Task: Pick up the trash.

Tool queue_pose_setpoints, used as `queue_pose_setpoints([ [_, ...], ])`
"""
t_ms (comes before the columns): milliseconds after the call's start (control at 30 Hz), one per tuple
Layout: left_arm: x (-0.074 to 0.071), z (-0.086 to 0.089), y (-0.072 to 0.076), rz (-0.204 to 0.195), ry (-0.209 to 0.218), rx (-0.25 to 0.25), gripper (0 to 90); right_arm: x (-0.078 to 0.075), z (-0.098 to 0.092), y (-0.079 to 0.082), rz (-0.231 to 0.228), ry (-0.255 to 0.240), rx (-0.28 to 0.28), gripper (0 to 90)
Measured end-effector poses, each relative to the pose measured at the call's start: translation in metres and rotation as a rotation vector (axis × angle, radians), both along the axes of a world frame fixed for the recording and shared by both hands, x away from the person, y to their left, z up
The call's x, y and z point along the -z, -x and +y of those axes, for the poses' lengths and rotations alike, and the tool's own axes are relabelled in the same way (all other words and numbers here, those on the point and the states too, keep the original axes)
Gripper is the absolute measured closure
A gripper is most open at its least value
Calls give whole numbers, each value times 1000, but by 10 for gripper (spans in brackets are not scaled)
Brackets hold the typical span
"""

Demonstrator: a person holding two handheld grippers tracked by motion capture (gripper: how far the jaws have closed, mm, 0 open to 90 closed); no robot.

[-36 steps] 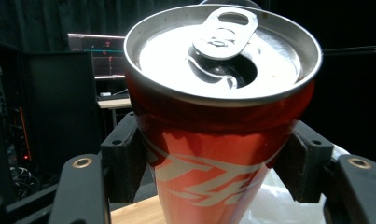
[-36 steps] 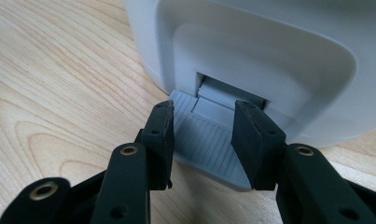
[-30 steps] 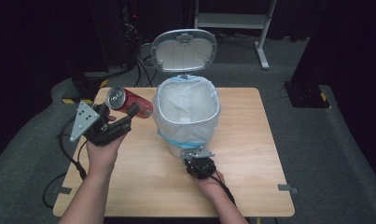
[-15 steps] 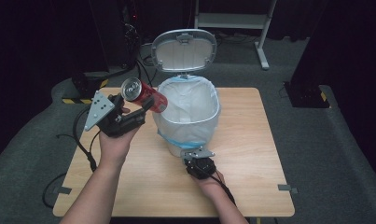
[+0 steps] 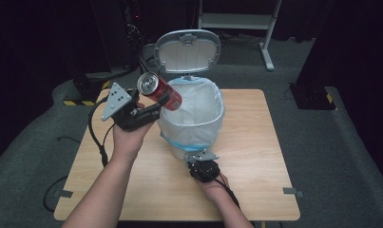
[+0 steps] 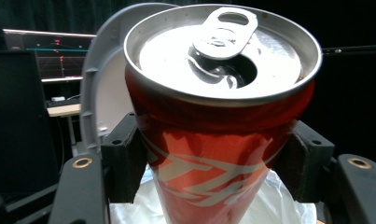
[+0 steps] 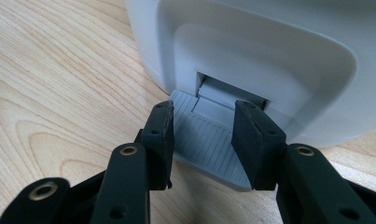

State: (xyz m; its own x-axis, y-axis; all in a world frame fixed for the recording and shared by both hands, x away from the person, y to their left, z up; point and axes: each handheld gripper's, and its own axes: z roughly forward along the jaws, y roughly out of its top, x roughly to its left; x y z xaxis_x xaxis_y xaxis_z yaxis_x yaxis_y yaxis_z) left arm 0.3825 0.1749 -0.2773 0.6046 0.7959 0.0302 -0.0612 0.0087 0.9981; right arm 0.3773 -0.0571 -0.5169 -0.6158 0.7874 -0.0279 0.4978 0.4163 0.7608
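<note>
L tool (image 5: pixel 161 100) gripping can (image 5: pixel 159 91) over bin (image 5: pixel 194 118), R tool (image 7: pixel 202 140) on pedal (image 7: pixel 209 140)

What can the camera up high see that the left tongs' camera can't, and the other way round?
High view alone: the light wooden table, both hands, and the right tongs at the bin's base. Left gripper view alone: the silver pull-tab and open mouth on top. Both: the red metal drink can held in the left tongs, the grey raised lid, the white bin liner.

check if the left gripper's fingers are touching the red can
Touching: in the left gripper view, both fingers press against the sides of the red can.
</note>
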Motion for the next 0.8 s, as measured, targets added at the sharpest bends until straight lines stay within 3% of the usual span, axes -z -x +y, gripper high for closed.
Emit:
queue_pose_setpoints([
  [433,3,-27,-24,33,-8,26,336,0,0,0,1,0,0,587],
  [633,6,-42,-42,46,-46,25,336,0,0,0,0,0,0,587],
  [800,10,-48,-54,75,-53,21,336,0,0,1,0,0,1,587],
])
